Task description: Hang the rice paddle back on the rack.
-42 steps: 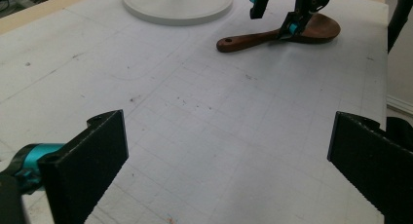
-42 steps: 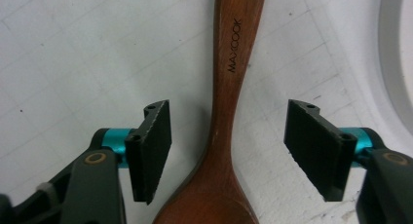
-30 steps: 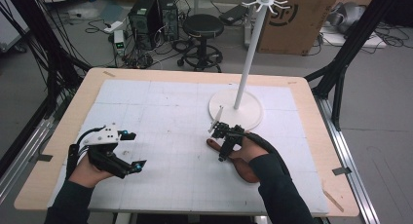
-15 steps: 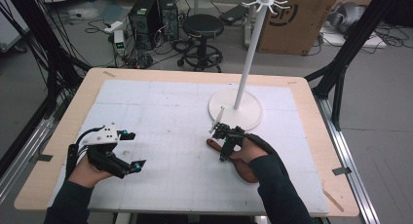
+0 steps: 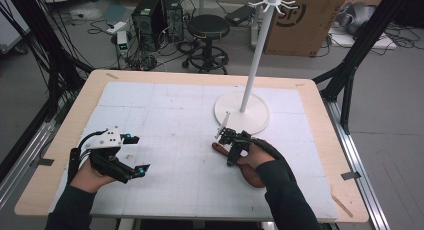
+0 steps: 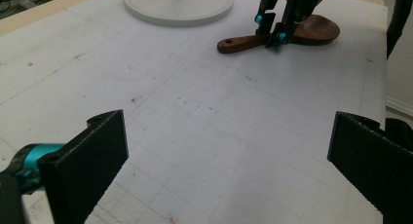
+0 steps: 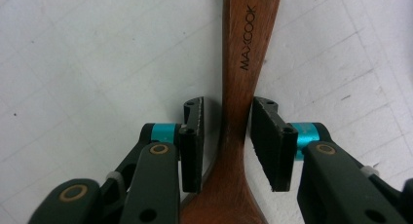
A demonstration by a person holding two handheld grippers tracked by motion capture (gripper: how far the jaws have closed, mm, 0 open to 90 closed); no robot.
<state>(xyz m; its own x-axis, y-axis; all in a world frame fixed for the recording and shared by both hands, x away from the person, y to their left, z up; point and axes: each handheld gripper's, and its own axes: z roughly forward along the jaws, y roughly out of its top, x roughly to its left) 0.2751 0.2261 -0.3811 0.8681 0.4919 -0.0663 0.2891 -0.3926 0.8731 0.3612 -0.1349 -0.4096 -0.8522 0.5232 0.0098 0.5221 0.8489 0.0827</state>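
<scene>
In the high view, a person is sitting at a wooden surface [image 5: 320, 140] covered by a white gridded mat [image 5: 170, 120], with both forearms coming in from the near edge. A white stand [image 5: 252, 65], a tall pole on a round base with small hooks at the top, is standing toward the far right of the mat. The left gripper [image 5: 136, 155] is hovering well to the left of the stand and nearer the person, its jaws spread apart and holding nothing. The right gripper [image 5: 231, 146] is sitting just in front of the stand's base, over a brown wooden spoon [image 5: 250, 167] that is lying flat on the mat, handle pointing left. In the left gripper view, the two black jaws are standing wide apart over bare mat, and the stand's base [image 6: 178, 4] is showing at the far edge. Just to the right of that base, the spoon [image 6: 311, 31] is lying with the right gripper [image 6: 272, 29] poised at its handle. In the right gripper view, the jaws are sitting on either side of the spoon's narrow neck [image 7: 238, 107], partly parted, with a slim gap showing on each side, so they are flanking the wood rather than pinching it. The handle, stamped MAXCOOK, is running away from the jaws.
</scene>
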